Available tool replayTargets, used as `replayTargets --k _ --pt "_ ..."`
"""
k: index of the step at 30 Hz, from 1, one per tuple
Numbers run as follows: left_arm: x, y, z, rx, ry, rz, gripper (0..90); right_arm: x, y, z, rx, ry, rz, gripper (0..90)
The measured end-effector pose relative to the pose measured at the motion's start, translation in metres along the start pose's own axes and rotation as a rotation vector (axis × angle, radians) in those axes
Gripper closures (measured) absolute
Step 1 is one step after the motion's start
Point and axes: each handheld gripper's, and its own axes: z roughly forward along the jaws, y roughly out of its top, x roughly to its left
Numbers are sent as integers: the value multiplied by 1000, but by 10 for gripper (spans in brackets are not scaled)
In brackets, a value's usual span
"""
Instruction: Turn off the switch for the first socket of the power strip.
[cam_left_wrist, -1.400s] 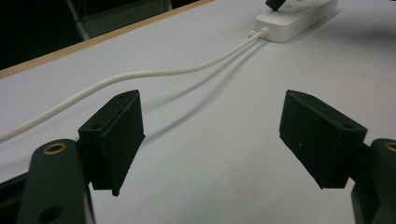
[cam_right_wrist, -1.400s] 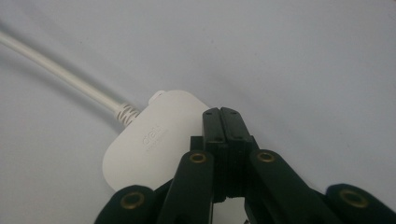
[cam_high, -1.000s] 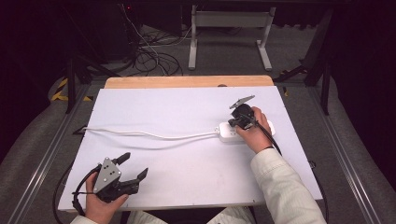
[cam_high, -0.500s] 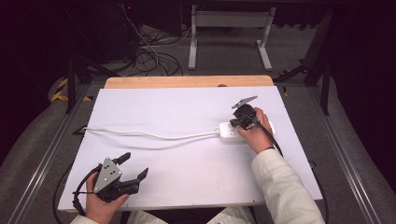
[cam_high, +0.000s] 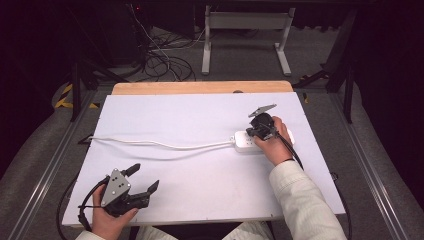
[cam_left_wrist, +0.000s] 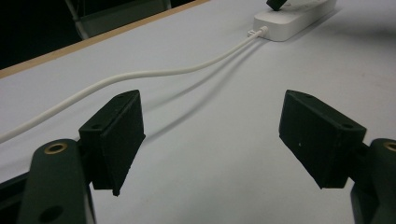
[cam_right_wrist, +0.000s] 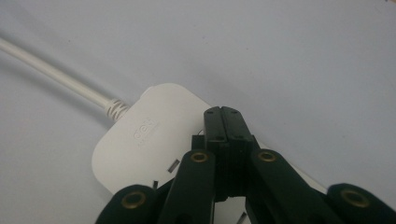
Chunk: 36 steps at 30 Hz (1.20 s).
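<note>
A white power strip lies on the right half of the white table top, and its white cable runs off to the left edge. My right gripper is shut, its jaws pressed flat together with nothing visible between them. Their tip rests over the cable end of the power strip. In the right gripper view the cable enters at upper left of my right gripper. My left gripper is open and empty near the front left corner, above bare table. The left gripper view faces the strip and cable.
A wooden strip borders the table's far edge. Beyond it the floor holds tangled dark cables and a metal stand. Metal rails run along both sides of the table.
</note>
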Motion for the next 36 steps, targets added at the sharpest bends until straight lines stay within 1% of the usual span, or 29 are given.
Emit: replayTargets --k 3,4,8,9,12,14,15,17,18,22,23,24,25,26,27,28,29,30,31,34,36 --pt "0 0 0 0 0 -4 224 -1 0 0 2 8 -3 900" --pt "0 0 0 2 3 3 224 -1 0 0 4 12 -2 900" --pt "0 0 0 2 1 3 224 0 1 1 7 -2 -5 900" --pt "0 0 0 1 -1 -4 224 1 1 1 8 -4 -1 900" --pt "0 0 0 0 0 -3 224 1 2 1 15 -5 3 900" --pt "-1 0 0 0 -1 -2 224 2 3 1 19 -14 -3 900" --pt "0 0 0 0 -1 5 224 3 3 1 22 -23 -8 900" --pt "0 0 0 0 -1 4 224 6 4 1 33 -41 -25 900" --pt "0 0 0 1 -2 3 225 7 5 2 32 -30 -21 900" --pt "0 0 0 0 -1 -5 224 7 4 3 31 -35 -21 900" --pt "1 0 0 2 4 1 224 6 4 2 23 -23 -13 900" --pt "0 0 0 0 1 -12 224 4 4 1 24 -17 -2 900" --pt "1 0 0 -2 2 -13 224 2 4 1 23 -9 0 900" --pt "2 0 0 -2 1 -9 224 3 4 -2 15 -50 -23 900" --pt "3 0 0 0 2 -7 224 1 4 -3 22 -37 -29 900" --pt "3 -1 1 3 0 -15 224 0 4 -6 -14 -12 -7 900" --pt "4 -1 1 7 2 -14 224 0 4 -12 -55 5 12 900" --pt "4 -1 2 5 2 -23 224 -1 5 -17 -91 19 27 900" --pt "4 -1 3 9 3 -19 224 0 7 -21 -111 29 33 900" --pt "3 -1 3 8 2 -13 224 3 10 -33 -140 27 10 900" --pt "3 0 3 7 5 -11 224 4 10 -38 -142 28 3 900"
